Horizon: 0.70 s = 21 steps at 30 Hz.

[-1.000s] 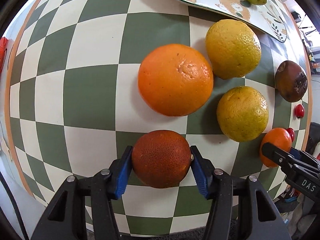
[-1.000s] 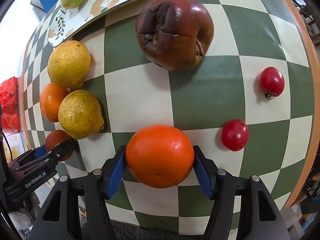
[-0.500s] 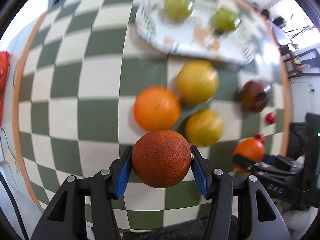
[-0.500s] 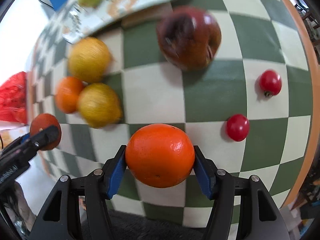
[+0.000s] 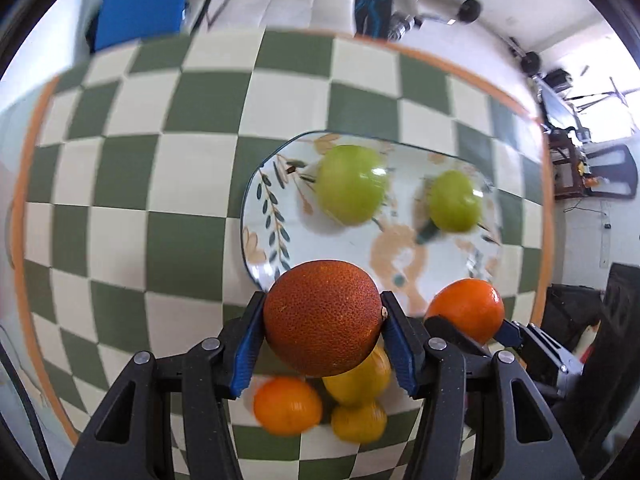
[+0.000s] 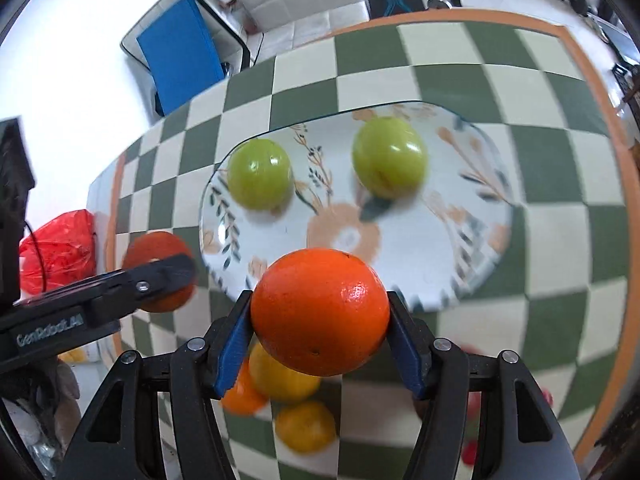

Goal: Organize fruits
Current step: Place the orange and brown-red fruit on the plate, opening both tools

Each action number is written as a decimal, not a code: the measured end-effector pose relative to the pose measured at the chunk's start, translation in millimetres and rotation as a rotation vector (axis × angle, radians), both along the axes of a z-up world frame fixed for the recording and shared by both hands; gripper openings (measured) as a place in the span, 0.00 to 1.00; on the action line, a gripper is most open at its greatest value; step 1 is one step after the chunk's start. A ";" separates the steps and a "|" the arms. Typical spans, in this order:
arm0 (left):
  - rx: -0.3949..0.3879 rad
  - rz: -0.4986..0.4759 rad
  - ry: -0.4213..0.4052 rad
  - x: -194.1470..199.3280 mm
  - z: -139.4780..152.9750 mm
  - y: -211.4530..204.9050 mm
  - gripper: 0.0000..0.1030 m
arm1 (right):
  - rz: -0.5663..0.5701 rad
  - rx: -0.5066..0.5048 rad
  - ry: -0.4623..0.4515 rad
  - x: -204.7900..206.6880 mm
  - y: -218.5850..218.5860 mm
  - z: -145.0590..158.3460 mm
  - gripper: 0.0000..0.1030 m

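Both grippers loaded, both carrying toward the plate (image 5: pixel 260 216).

Left gripper (image 5: pixel 322 334): clamped on the dark orange (image 5: pixel 322 316), blue pads on its left and right flanks at the widest point. Grip sits on the equator so the round fruit can't squirt out. It hangs in the air at the plate's near rim, clear of the counter (image 5: pixel 120 184).

Right gripper (image 6: pixel 320 336): clamped on the bright orange (image 6: pixel 320 310), same side-to-side hold, also lifted and lined up with the near edge of the plate. In the left wrist view it shows just right of the dark orange, so the two loads travel side by side, close but not touching as far as I can tell.

Plate already holds two green fruits (image 6: pixel 259 174) (image 6: pixel 389 157), both on the far half. The near half is bare, which is likely why both grippers come in from the near side: open landing room, no need to reach over anything.

Below the grippers, more citrus waits on the counter: an orange one (image 5: pixel 287 406) and two yellow ones (image 5: pixel 358 420). They're motion-blurred, so exact spacing is unclear.

Judgement: transport step, roughly mid-task. Next needs a lowering onto the bare near half, with the two oranges kept apart so the release of one doesn't knock the other rolling into the green fruits.
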<state>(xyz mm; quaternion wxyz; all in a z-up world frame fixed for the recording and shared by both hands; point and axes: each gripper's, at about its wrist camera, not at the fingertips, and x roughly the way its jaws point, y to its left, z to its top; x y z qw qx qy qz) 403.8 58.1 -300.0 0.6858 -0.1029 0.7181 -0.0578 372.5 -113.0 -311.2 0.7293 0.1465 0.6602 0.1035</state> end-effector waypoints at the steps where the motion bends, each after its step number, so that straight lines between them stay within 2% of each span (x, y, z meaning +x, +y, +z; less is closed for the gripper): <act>1: -0.001 0.007 0.035 5.6 -10.4 2.1 0.51 | 0.011 -0.005 0.007 8.0 6.3 -9.5 0.64; 5: -0.017 0.044 0.120 22.8 -37.3 8.7 0.52 | 0.032 0.003 0.055 22.2 19.4 -44.2 0.64; 8: -0.019 0.050 0.129 29.0 -43.0 9.6 0.52 | 0.041 0.011 0.070 25.4 23.6 -57.8 0.64; 16: 0.003 0.063 0.141 31.8 -50.8 11.7 0.52 | 0.066 0.048 0.084 31.4 27.9 -65.1 0.67; 18: -0.008 0.068 0.136 32.3 -52.0 11.8 0.55 | 0.068 0.054 0.086 33.0 30.1 -64.1 0.75; 20: -0.037 0.072 0.135 31.3 -51.2 10.5 0.71 | 0.073 0.041 0.087 32.4 30.3 -61.1 0.76; 21: -0.034 0.073 0.132 31.2 -50.2 9.0 0.75 | 0.075 0.035 0.089 31.5 29.2 -59.4 0.76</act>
